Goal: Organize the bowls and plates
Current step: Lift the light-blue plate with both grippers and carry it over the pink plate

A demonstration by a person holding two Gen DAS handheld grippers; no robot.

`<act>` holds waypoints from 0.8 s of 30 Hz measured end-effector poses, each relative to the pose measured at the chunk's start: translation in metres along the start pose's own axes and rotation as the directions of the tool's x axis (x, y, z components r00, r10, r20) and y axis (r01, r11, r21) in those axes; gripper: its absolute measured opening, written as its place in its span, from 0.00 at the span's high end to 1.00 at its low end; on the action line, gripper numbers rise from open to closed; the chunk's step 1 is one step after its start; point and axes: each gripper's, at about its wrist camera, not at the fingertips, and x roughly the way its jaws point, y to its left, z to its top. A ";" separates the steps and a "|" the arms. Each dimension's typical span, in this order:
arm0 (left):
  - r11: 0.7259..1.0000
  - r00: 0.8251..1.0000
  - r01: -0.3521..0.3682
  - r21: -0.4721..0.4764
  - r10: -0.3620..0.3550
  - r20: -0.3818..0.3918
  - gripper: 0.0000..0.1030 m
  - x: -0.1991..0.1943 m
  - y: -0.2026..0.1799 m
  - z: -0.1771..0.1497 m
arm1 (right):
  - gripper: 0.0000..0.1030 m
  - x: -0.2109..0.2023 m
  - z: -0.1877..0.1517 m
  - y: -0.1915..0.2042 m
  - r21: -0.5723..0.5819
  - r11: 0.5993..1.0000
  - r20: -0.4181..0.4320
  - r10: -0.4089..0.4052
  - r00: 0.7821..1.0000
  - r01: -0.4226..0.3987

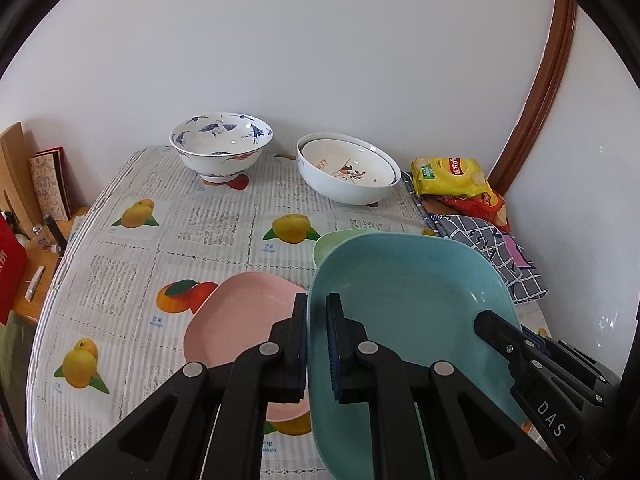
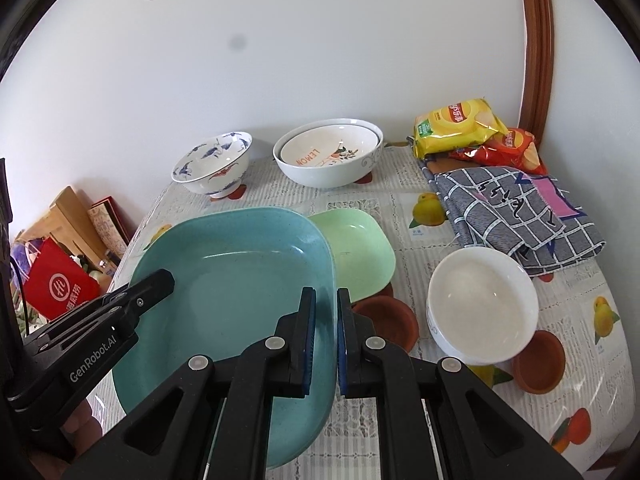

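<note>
Both claws clamp the blue plate: left claw (image 1: 317,344) on its left rim, right claw (image 2: 326,336) on its right rim, so the blue plate (image 2: 240,288) hangs between them above the surface (image 2: 400,208). Green plate (image 2: 360,248) sits just beyond its far-right corner, nearer the right claw; pink plate (image 1: 240,312) lies left, below the left claw.

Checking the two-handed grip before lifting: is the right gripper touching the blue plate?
Touching. The right wrist view shows the right gripper with a finger on each side of the blue plate rim, pressed against it.
</note>
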 end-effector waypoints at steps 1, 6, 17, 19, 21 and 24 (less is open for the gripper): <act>1.000 1.000 -0.001 -0.002 0.001 0.000 0.91 -0.002 0.000 -0.003 | 0.91 -0.002 -0.003 0.000 0.000 1.000 0.001 -0.001 1.000 0.001; 1.000 1.000 -0.004 -0.015 0.004 -0.011 0.91 -0.009 0.001 -0.021 | 0.91 -0.011 -0.019 0.001 -0.007 1.000 -0.009 -0.011 1.000 0.011; 0.997 0.999 -0.036 -0.068 0.033 -0.038 0.91 -0.008 0.027 -0.041 | 0.91 -0.004 -0.040 0.017 -0.042 0.999 -0.048 0.003 0.999 -0.005; 0.996 0.998 -0.043 -0.080 0.040 -0.045 0.91 -0.006 0.034 -0.044 | 0.91 0.001 -0.042 0.021 -0.049 0.999 -0.055 0.013 0.998 -0.015; 0.994 0.997 -0.051 -0.093 0.046 -0.056 0.91 -0.001 0.041 -0.046 | 0.91 0.007 -0.044 0.026 -0.057 0.998 -0.065 0.018 0.998 -0.022; 0.992 0.996 -0.063 -0.111 0.055 -0.071 0.91 0.005 0.051 -0.049 | 0.91 0.019 -0.044 0.034 -0.073 0.997 -0.089 0.024 0.996 -0.030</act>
